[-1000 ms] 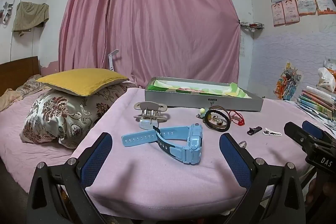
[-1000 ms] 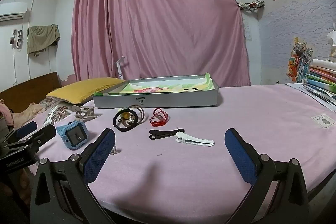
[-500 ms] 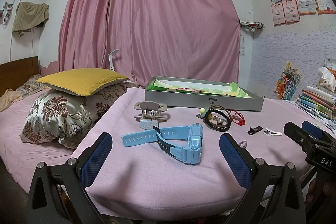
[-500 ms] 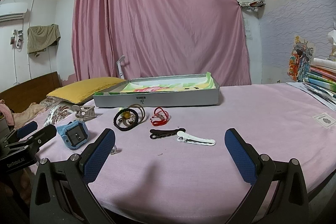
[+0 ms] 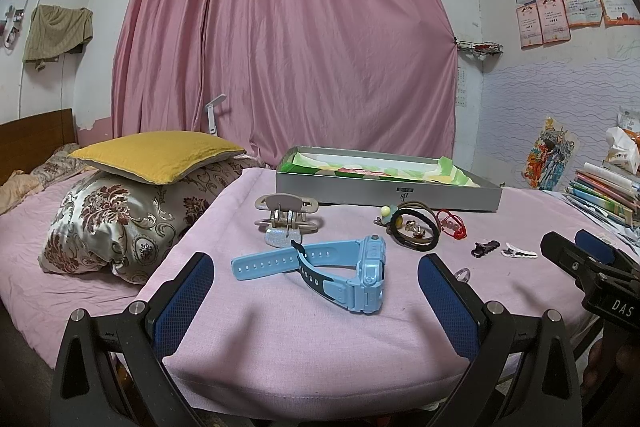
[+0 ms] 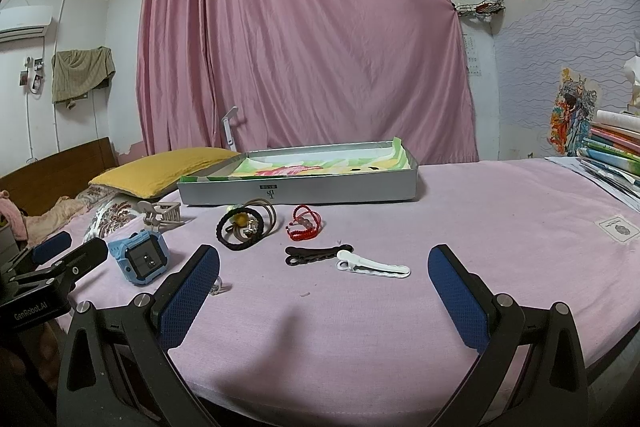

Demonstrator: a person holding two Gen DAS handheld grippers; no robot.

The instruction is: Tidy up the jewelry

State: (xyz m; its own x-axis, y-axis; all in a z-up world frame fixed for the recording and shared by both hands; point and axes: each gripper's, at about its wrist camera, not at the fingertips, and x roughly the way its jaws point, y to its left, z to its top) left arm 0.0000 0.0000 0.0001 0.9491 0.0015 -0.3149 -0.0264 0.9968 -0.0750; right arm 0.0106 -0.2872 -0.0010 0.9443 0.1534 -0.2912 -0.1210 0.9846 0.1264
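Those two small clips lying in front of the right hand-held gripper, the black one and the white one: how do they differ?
Colour: the black clip is dark all over, the white clip pale. Position: the black clip lies nearer the red bracelet; the white clip lies nearer the camera and further right. Edge: the white clip shows a wavy lower edge; the black clip's is too dark to read. Both are slim, lie flat on the pink cloth, ends almost meeting.

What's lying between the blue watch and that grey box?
In the left wrist view, a beige claw hair clip lies between the blue watch and the grey box.
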